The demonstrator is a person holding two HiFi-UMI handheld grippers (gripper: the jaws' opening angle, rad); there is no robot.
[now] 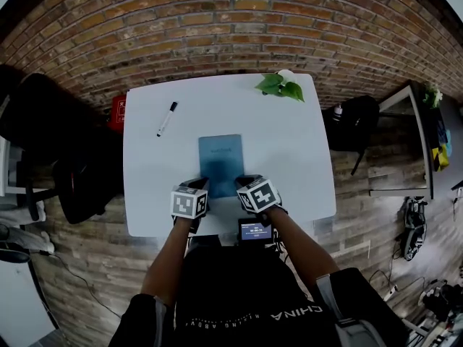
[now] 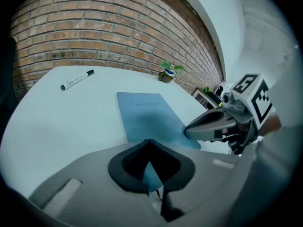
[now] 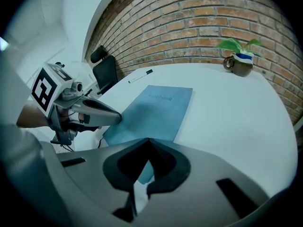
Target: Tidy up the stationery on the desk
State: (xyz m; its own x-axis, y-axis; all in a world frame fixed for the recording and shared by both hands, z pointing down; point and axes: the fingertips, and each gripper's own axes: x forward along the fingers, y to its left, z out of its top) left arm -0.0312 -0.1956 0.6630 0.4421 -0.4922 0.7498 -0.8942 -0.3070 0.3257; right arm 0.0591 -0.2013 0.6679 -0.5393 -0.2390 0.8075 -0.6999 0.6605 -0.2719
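Note:
A blue notebook [image 1: 221,161] lies flat in the middle of the white desk [image 1: 289,157]. A black-capped white marker [image 1: 167,118] lies apart at the far left. My left gripper [image 1: 197,185] and right gripper [image 1: 249,182] hover side by side at the notebook's near edge, both shut and holding nothing. In the left gripper view the jaws [image 2: 149,141] meet over the notebook [image 2: 147,112], with the marker [image 2: 77,79] far off. In the right gripper view the right gripper [image 3: 148,140] is also over the notebook [image 3: 158,108], and the marker [image 3: 140,76] lies beyond it.
A small potted plant [image 1: 282,85] stands at the desk's far right corner. A small device with a lit screen [image 1: 255,230] sits at the near edge. A black chair [image 1: 43,121] stands left of the desk, a dark stool [image 1: 354,121] right. A brick wall [image 1: 231,20] runs behind.

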